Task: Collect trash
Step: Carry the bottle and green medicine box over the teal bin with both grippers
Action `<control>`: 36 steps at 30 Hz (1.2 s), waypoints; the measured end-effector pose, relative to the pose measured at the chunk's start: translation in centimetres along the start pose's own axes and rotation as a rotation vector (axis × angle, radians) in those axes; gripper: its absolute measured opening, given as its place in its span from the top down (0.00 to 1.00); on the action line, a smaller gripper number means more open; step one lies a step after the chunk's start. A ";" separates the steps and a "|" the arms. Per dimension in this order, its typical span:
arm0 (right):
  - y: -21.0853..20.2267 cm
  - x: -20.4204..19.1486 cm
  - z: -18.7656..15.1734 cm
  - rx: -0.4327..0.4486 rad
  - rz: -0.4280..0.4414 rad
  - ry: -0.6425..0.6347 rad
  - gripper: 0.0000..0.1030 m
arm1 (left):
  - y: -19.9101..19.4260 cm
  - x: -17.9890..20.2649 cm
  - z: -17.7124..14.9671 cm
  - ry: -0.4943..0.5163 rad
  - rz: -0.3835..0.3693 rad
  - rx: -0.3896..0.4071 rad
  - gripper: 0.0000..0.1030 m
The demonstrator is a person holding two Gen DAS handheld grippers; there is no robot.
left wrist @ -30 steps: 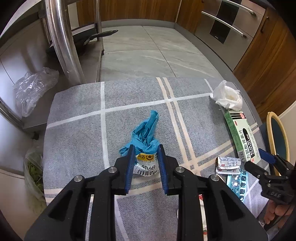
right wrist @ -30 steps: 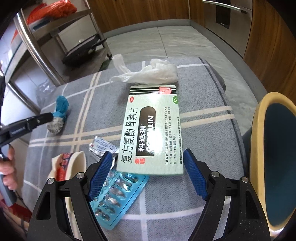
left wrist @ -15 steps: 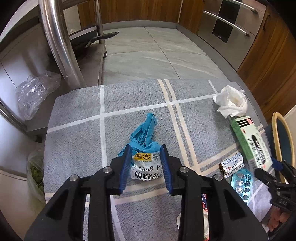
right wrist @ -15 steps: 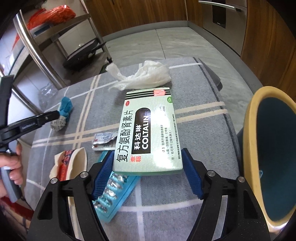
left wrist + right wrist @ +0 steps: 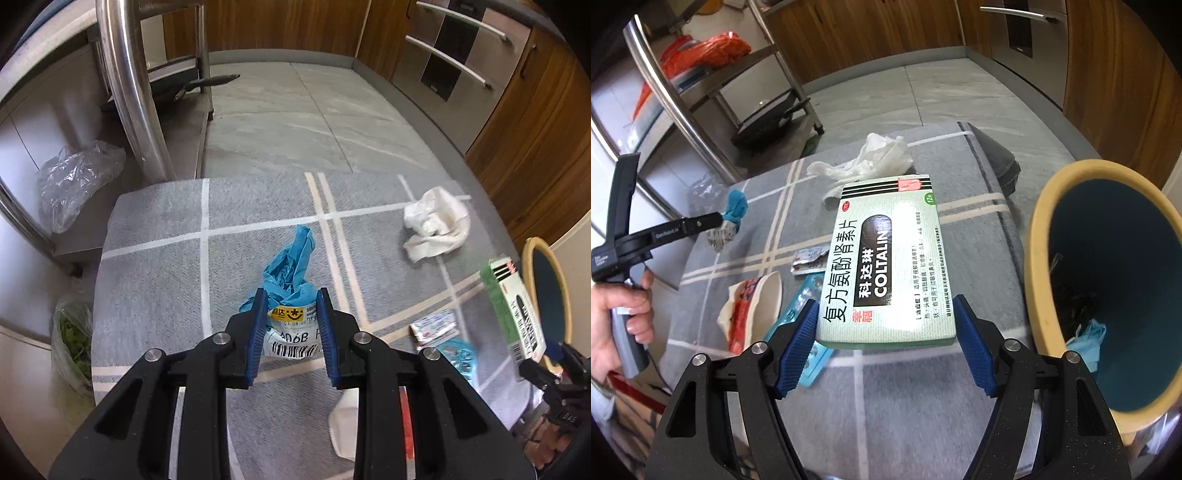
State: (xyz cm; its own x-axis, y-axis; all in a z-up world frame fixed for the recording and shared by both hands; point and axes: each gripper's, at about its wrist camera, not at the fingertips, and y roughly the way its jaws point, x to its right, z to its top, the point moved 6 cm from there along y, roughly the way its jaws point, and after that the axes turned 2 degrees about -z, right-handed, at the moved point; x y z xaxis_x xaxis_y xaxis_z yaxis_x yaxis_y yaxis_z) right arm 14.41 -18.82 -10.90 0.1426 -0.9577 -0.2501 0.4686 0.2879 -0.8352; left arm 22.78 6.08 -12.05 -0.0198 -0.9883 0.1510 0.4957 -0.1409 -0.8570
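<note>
Left claw [image 5: 290, 325]: its jaws are closing on the crumpled label wad [image 5: 292, 334] with blue wrapping, at centre frame on the grey checked surface [image 5: 155, 266]; the pads flank it, apparently touching.
Right claw [image 5: 886, 343]: clamped across the short end of the green medicine box [image 5: 886, 266], which appears lifted off the surface at centre frame.
Bin [image 5: 1049, 229]: right edge of the right wrist view, open, trash already inside.
Box handling: probably light, stiff card; grip on the side walls suits, hard squeezing may crush it.
Wad handling: soft, light, springy; take its thick middle.
Left to collect: white tissue [image 5: 436, 225], foil sachet [image 5: 432, 326], blister pack [image 5: 807, 295].
</note>
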 end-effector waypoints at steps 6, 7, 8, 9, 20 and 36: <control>-2.2 0.6 -0.2 0.027 0.029 0.017 0.29 | -2.9 1.4 0.4 -0.002 -0.031 0.053 0.74; -2.6 0.7 -0.1 0.035 0.030 0.017 0.29 | -3.2 1.6 0.4 -0.002 -0.036 0.059 0.74; -2.9 0.8 -0.1 0.041 0.033 0.018 0.29 | -3.6 1.9 0.5 -0.003 -0.044 0.065 0.74; -3.3 0.9 0.0 0.049 0.038 0.021 0.29 | -3.9 2.2 0.5 -0.004 -0.050 0.070 0.75; -6.7 2.8 0.8 0.117 0.064 0.065 0.29 | -6.4 7.0 0.8 0.042 -0.126 0.126 0.75; -9.3 8.0 0.7 0.170 0.002 0.155 0.29 | -6.5 17.3 1.2 0.174 -0.259 0.120 0.74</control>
State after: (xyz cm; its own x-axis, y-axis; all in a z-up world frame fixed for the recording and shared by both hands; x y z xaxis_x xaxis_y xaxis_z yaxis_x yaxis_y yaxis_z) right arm 11.78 -29.14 -4.75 0.0143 -0.9424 -0.3343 0.6104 0.2731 -0.7435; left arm 20.22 -9.98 -3.27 -0.3012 -0.9172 0.2608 0.5533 -0.3908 -0.7356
